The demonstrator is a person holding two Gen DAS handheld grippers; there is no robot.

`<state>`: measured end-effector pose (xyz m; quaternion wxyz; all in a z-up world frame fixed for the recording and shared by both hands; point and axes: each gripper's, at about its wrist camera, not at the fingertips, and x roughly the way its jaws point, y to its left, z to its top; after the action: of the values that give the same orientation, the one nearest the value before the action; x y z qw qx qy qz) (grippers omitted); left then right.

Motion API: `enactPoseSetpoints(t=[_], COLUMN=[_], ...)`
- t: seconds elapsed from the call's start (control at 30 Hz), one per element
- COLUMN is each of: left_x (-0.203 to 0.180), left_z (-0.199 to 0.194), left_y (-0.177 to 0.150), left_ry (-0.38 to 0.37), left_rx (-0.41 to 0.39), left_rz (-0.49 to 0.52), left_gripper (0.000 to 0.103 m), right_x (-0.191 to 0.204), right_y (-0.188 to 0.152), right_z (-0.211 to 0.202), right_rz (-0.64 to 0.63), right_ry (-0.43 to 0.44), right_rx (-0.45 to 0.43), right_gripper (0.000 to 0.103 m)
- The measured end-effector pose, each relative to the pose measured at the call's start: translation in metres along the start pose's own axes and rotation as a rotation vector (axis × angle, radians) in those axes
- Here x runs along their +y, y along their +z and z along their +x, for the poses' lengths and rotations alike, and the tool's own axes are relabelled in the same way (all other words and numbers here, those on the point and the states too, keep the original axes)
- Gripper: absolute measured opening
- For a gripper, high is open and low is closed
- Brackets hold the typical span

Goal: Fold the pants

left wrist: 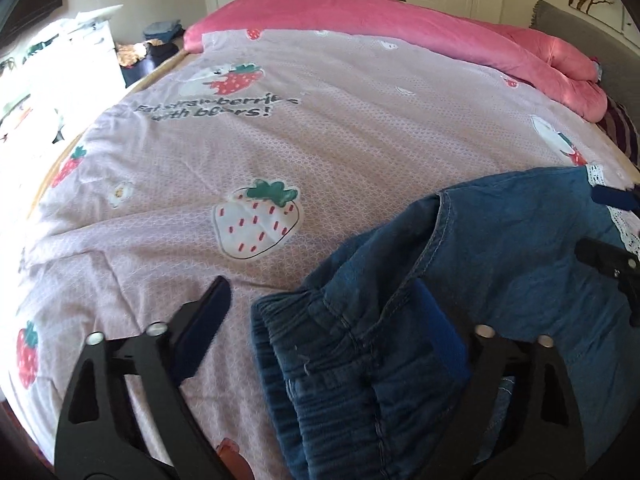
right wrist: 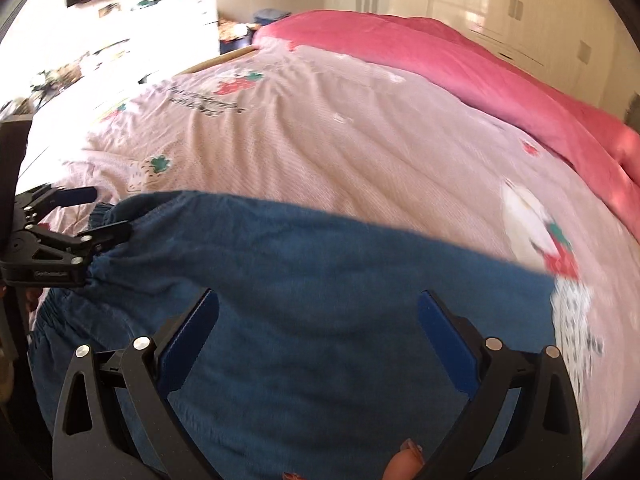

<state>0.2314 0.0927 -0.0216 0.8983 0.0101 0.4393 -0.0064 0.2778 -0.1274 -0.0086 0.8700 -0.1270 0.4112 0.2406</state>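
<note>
Denim pants [left wrist: 460,280] are lying at 5 o'clock on the strawberry-print bed cover [left wrist: 320,128] — both the left claw [left wrist: 328,320] and right claw [right wrist: 318,320] are gaping apart over them, pink duvet [left wrist: 400,24] bunching at 12 o'clock.

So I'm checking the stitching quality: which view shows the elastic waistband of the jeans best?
The left wrist view: the gathered waistband of the jeans lies sharp and close between the open fingers of the left gripper. The right wrist view is motion-blurred and shows only a small bunch of it at the left edge.
</note>
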Motion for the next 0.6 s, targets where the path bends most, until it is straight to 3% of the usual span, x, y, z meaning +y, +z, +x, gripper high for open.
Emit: enactPoseSetpoints(t=[0.07,0.1,0.13,0.17,0.2,0.4,0.6], left_x=[0.001,-0.001,-0.003,-0.004,-0.005,-0.001,0.003], left_z=[0.008,0.011,0.012,0.014,0.015,-0.002,-0.018], left_y=[0.002,0.004,0.004,0.005,0.004,0.004,0.004], left_ry=[-0.025,-0.008,0.013,0.033,0.034,-0.041,-0.082], left_rx=[0.012,0.008,0.004,0.005,0.005,-0.077,-0.144], left_rz=[0.012,0.034,0.058,0.08,0.092,0.09,0.075], left_gripper=[0.059,0.056,0.043,0.037,0.035,0.0,0.0], right_x=[-0.001,-0.002,-0.002,-0.001,-0.001,0.011,0.031], right_y=[0.01,0.015,0.019,0.022,0.025,0.042,0.05], right_z=[0.01,0.016,0.02,0.025,0.029,0.055,0.072], right_rz=[-0.018,-0.029,-0.038,-0.047,-0.059,-0.203,-0.418], right_ry=[0.014,0.019,0.016,0.015,0.016,-0.03,-0.007], right_rx=[0.016,0.026,0.033,0.04,0.048,0.079,0.118], right_gripper=[0.099,0.099,0.099,0.099,0.099,0.099,0.096])
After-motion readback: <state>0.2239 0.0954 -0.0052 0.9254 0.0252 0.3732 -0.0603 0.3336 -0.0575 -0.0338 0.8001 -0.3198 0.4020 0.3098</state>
